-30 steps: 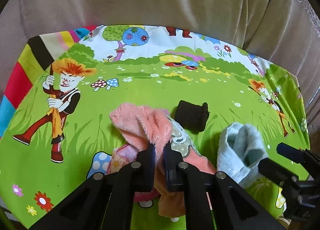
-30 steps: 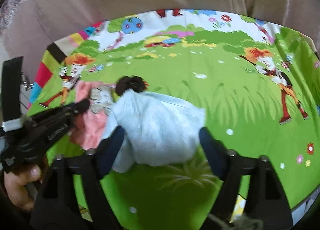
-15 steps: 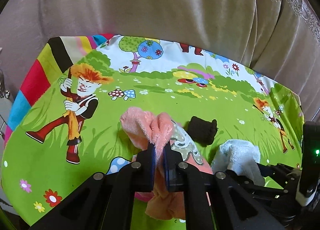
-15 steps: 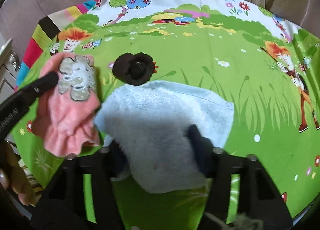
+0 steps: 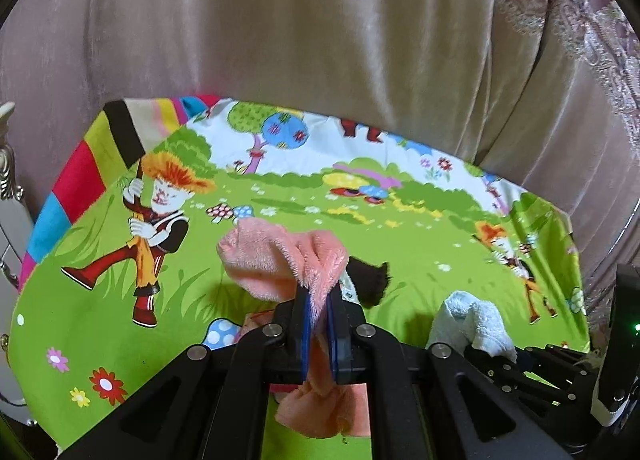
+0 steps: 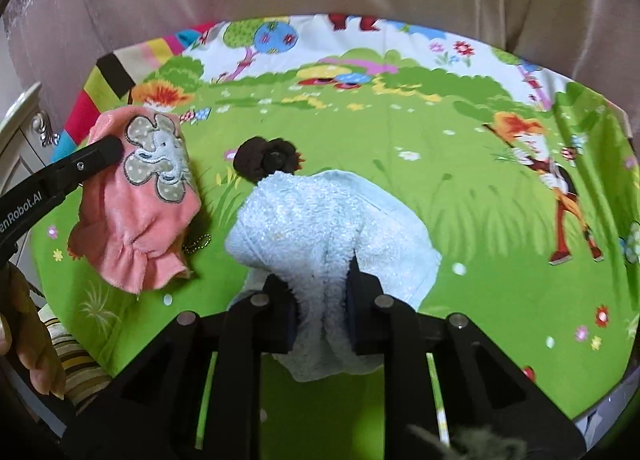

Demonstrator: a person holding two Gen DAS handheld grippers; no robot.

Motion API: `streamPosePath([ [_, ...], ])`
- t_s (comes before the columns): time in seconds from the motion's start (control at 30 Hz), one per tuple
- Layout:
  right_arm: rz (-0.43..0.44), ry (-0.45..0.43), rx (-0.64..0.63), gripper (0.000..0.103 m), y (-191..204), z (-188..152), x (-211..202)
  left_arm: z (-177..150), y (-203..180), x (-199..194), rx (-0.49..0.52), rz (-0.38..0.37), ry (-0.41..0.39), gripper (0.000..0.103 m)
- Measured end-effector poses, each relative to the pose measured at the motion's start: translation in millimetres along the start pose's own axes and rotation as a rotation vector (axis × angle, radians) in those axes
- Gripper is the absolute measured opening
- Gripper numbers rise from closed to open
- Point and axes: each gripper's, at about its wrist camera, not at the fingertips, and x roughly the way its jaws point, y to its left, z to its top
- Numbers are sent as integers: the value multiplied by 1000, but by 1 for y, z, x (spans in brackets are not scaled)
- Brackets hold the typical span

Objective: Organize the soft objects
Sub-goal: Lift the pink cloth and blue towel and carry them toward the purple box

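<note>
My left gripper (image 5: 319,300) is shut on a fluffy pink cloth (image 5: 280,260) with an elephant patch and holds it lifted above the cartoon-print green sheet (image 5: 100,300); the cloth (image 6: 140,200) hangs from that gripper at the left of the right wrist view. My right gripper (image 6: 322,280) is shut on a light blue towel (image 6: 332,220), bunched between its fingers and raised off the sheet; the towel (image 5: 472,320) also shows in the left wrist view. A small dark brown scrunchie (image 6: 266,160) lies on the sheet behind the towel; it also shows (image 5: 370,280) behind the pink cloth.
The sheet (image 6: 480,200) covers a cushion-like surface against a beige sofa back (image 5: 320,40). White carved furniture (image 5: 8,200) stands at the left edge. A small ball chain (image 6: 196,242) hangs by the pink cloth.
My right gripper has closed from wide open onto the blue towel and lifted it. My left gripper has risen with the pink cloth, which now hangs off the sheet.
</note>
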Motion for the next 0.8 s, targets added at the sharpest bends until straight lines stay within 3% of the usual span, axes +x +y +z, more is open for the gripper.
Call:
streamPosePath([
  [0.57, -73, -95, 120, 22, -62, -53, -95, -15, -70, -57, 48, -184, 2, 7],
  [0.8, -123, -132, 182, 22, -100, -78, -134, -29, -123, -74, 117, -280, 25, 7],
])
